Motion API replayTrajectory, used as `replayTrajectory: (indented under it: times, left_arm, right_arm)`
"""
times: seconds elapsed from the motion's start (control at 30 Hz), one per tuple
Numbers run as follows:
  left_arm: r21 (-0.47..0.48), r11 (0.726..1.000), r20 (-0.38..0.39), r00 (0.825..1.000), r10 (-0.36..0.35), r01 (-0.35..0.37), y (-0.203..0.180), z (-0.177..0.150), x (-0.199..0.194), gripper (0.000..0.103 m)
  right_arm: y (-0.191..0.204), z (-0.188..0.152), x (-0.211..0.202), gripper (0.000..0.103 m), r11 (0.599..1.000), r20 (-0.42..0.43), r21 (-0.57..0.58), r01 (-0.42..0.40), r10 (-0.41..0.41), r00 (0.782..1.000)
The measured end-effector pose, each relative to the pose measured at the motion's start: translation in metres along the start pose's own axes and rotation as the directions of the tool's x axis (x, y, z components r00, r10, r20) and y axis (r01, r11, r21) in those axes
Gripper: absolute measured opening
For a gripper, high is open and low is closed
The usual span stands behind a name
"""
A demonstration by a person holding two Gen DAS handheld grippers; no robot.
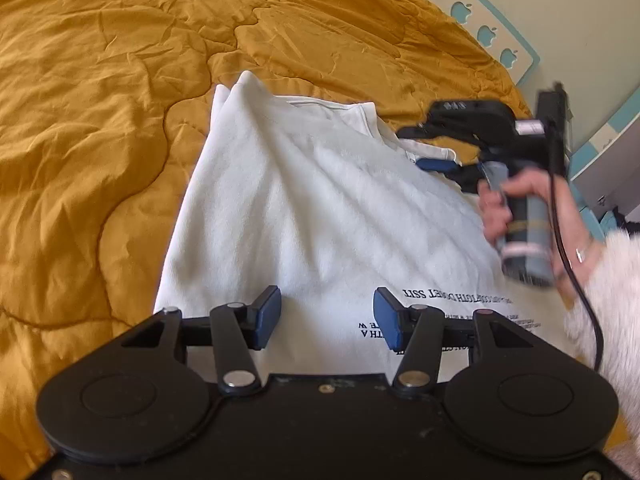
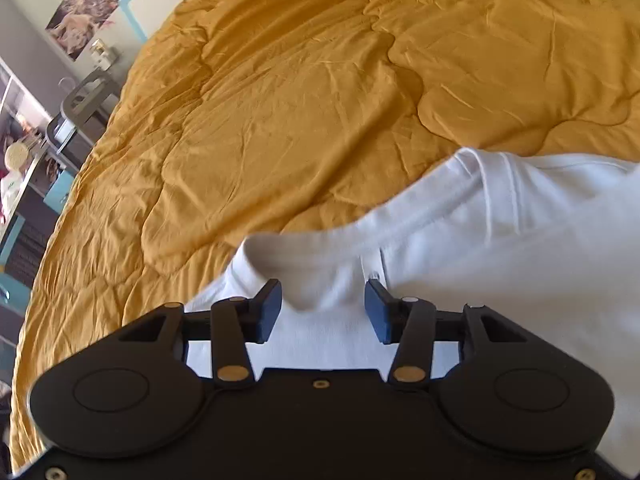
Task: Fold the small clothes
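Note:
A white T-shirt (image 1: pixel 312 208) with black printed text lies on a mustard quilt (image 1: pixel 100 100), partly folded along its left side. My left gripper (image 1: pixel 326 316) is open and empty, just above the shirt's printed end. In the left wrist view my right gripper (image 1: pixel 436 160) is held by a hand at the shirt's neck end on the right. In the right wrist view my right gripper (image 2: pixel 323 310) is open over the shirt (image 2: pixel 500 248), its jaws on either side of the collar area, with nothing pinched.
The quilt (image 2: pixel 300 100) covers the whole bed. A pale headboard with apple cut-outs (image 1: pixel 486 34) stands at the far right. Shelves and furniture (image 2: pixel 48 128) line the room's edge beyond the bed. The person's fluffy white sleeve (image 1: pixel 608 300) is at the right.

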State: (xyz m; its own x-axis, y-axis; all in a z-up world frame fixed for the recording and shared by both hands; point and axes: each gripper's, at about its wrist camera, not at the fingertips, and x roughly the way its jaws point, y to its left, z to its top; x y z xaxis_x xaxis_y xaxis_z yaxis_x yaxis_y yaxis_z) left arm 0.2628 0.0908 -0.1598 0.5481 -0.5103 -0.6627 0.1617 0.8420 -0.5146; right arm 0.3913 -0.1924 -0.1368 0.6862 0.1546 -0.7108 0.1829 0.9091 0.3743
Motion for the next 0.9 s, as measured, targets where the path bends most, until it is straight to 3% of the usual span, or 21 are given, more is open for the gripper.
replayTrajectory:
  times: [0.2,0.5,0.63,0.77,0.9]
  left_arm:
    - [-0.123,0.992,0.021,0.999,-0.038,0.040,0.016,0.003,-0.011,0.055]
    - [-0.088,0.996,0.032,0.999,0.013,-0.010,0.011,0.001,-0.021,0.055]
    - [-0.094,0.995,0.039,0.999,0.023,-0.020,0.014,0.001,-0.023,0.055]
    - [-0.094,0.994,0.062,0.996,0.064,-0.058,0.016,0.003,-0.030,0.055]
    - [-0.154,0.984,0.071,0.992,0.102,-0.090,0.033,0.005,-0.038,0.055]
  right_arm:
    - [-0.017,-0.046,-0.057,0.050,0.999,0.014,0.023,-0.037,0.036,0.999]
    - [-0.028,-0.115,-0.124,0.051,0.999,-0.062,0.015,-0.038,0.039,0.997]
    - [-0.033,-0.142,-0.152,0.051,0.999,-0.057,0.015,-0.033,0.034,0.998]
    - [-0.045,-0.171,-0.168,0.053,0.997,-0.092,0.069,-0.034,0.040,0.995]
    - [-0.045,-0.190,-0.170,0.053,1.000,-0.086,-0.013,-0.021,0.020,0.996]
